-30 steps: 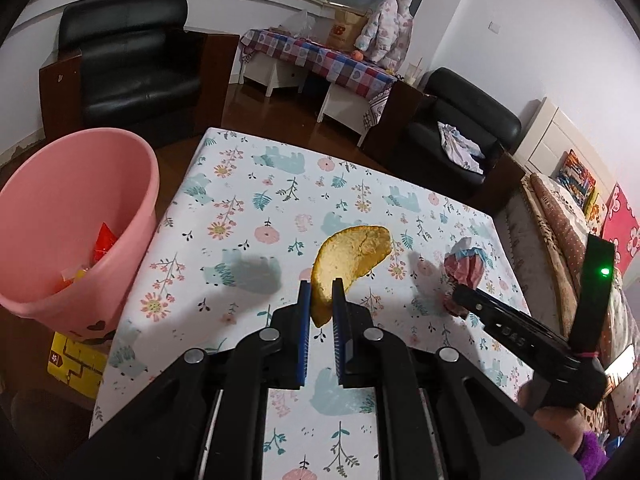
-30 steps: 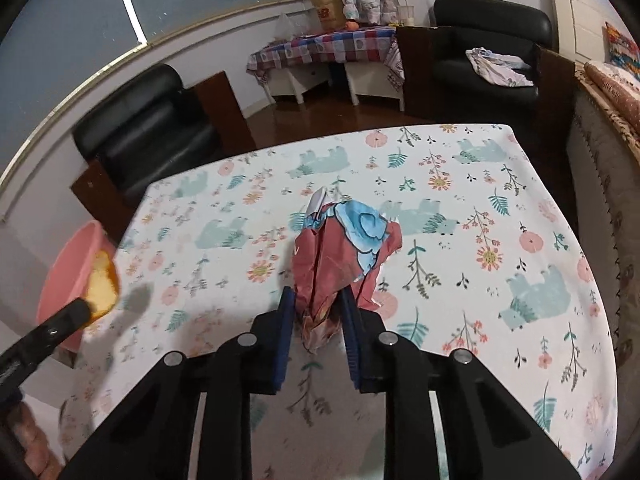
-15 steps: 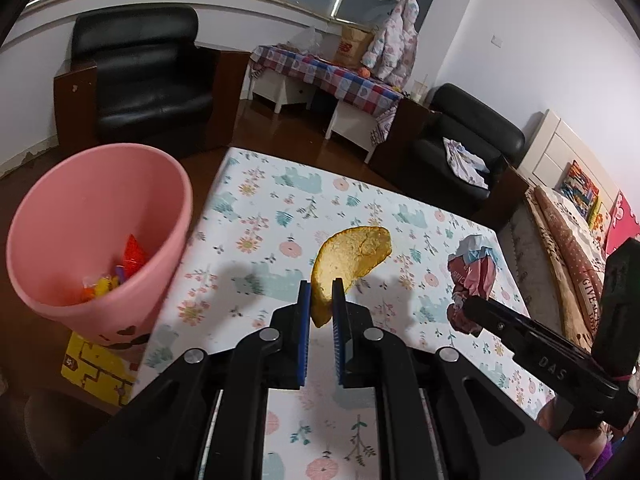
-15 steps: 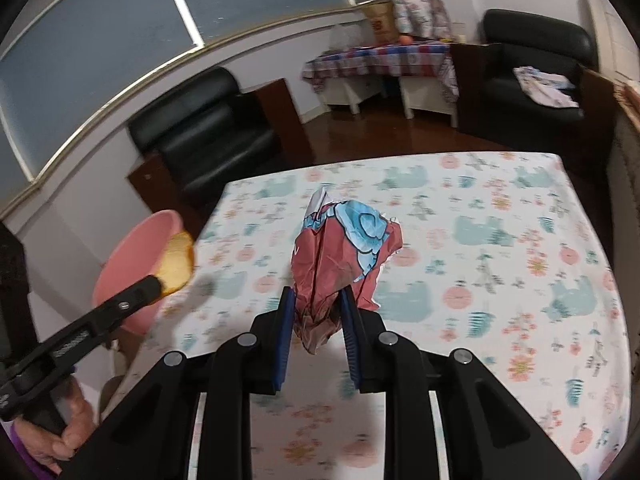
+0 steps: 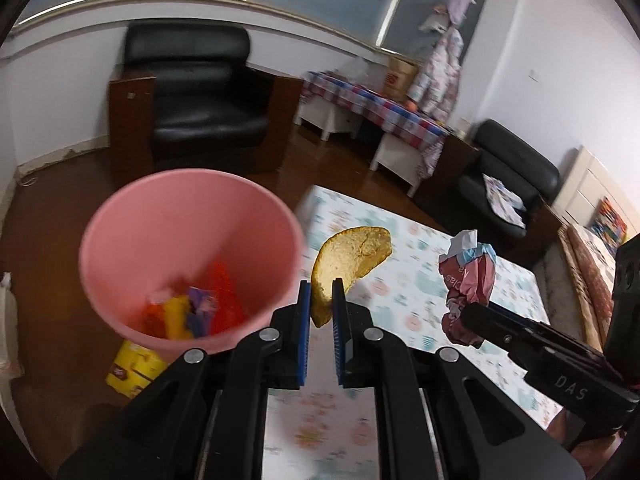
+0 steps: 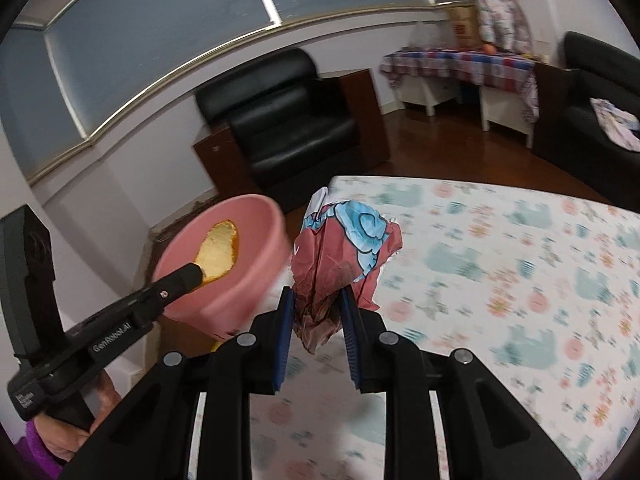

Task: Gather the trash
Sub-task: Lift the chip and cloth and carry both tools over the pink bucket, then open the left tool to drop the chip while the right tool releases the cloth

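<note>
My left gripper (image 5: pixel 321 300) is shut on a yellow fruit peel (image 5: pixel 350 258) and holds it in the air just right of the pink bin's (image 5: pixel 132 216) rim. The bin holds several bright scraps (image 5: pixel 192 312). My right gripper (image 6: pixel 316 312) is shut on a crumpled red and blue wrapper (image 6: pixel 344 256), held above the floral table's (image 6: pixel 520 264) left end. In the right wrist view the left gripper (image 6: pixel 196 272) holds the peel (image 6: pixel 218 252) in front of the bin's (image 6: pixel 256 264) mouth. The wrapper (image 5: pixel 468 276) and right gripper (image 5: pixel 468 316) show at the right in the left wrist view.
The bin stands on the wooden floor off the table's left end, beside a yellow box (image 5: pixel 134 368). A black armchair (image 5: pixel 192 108) stands behind it. A checked-cloth side table (image 5: pixel 372 104) and a second black chair (image 5: pixel 508 168) are further back. A bed edge (image 5: pixel 580 280) lies to the right.
Both grippers have swung left toward the pink bin with their loads. The bin now fills more of both views, and the peel sits level with its rim.
</note>
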`<control>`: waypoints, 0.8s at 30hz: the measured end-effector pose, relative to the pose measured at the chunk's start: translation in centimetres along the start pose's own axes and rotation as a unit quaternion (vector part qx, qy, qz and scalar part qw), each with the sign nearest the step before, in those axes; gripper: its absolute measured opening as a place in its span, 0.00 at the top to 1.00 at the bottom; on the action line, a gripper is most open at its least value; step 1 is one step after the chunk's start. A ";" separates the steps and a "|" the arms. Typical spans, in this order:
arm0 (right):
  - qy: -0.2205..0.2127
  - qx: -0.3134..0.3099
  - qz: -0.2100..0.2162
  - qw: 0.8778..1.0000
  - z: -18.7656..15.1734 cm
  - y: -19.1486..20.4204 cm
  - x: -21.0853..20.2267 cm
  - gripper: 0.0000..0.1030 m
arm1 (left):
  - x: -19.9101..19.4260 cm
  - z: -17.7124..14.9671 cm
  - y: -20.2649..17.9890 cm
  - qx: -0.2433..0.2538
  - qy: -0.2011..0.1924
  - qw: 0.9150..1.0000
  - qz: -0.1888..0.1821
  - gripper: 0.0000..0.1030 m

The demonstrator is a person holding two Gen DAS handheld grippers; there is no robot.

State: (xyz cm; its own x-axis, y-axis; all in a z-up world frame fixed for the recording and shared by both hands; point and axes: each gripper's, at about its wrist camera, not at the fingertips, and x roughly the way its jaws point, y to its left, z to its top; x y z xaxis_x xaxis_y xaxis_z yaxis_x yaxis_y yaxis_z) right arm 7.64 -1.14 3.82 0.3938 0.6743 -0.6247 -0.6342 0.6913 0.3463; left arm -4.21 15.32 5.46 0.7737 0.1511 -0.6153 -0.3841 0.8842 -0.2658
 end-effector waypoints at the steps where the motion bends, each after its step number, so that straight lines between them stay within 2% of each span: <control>1: 0.003 -0.004 0.008 1.000 0.4 0.7 0.6 0.78 | -0.2 0.2 0.7 -0.004 -0.004 1.000 0.008 0.91; 6: 0.016 -0.028 0.037 0.999 1.7 3.9 3.0 0.78 | -1.0 1.1 3.6 -0.015 -0.018 0.999 0.047 0.91; 11: 0.037 -0.041 0.055 0.997 2.5 6.5 5.9 0.77 | -0.7 1.6 5.8 -0.026 -0.013 0.997 0.069 0.91; 18: 0.070 -0.049 0.071 0.994 2.9 8.4 9.8 0.77 | 0.6 1.7 8.0 -0.031 0.003 0.995 0.090 0.91; 24: 0.084 -0.056 0.068 0.993 3.0 9.1 12.4 0.77 | 1.7 1.7 9.1 -0.031 0.020 0.994 0.099 0.91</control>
State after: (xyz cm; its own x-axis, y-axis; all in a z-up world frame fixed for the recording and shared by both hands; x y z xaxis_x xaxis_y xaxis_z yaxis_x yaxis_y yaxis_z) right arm 8.72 14.30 1.28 0.1883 0.7006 -0.6882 -0.7478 0.5566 0.3620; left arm -5.52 24.35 3.21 0.6598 0.3007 -0.6886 -0.5584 0.8094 -0.1816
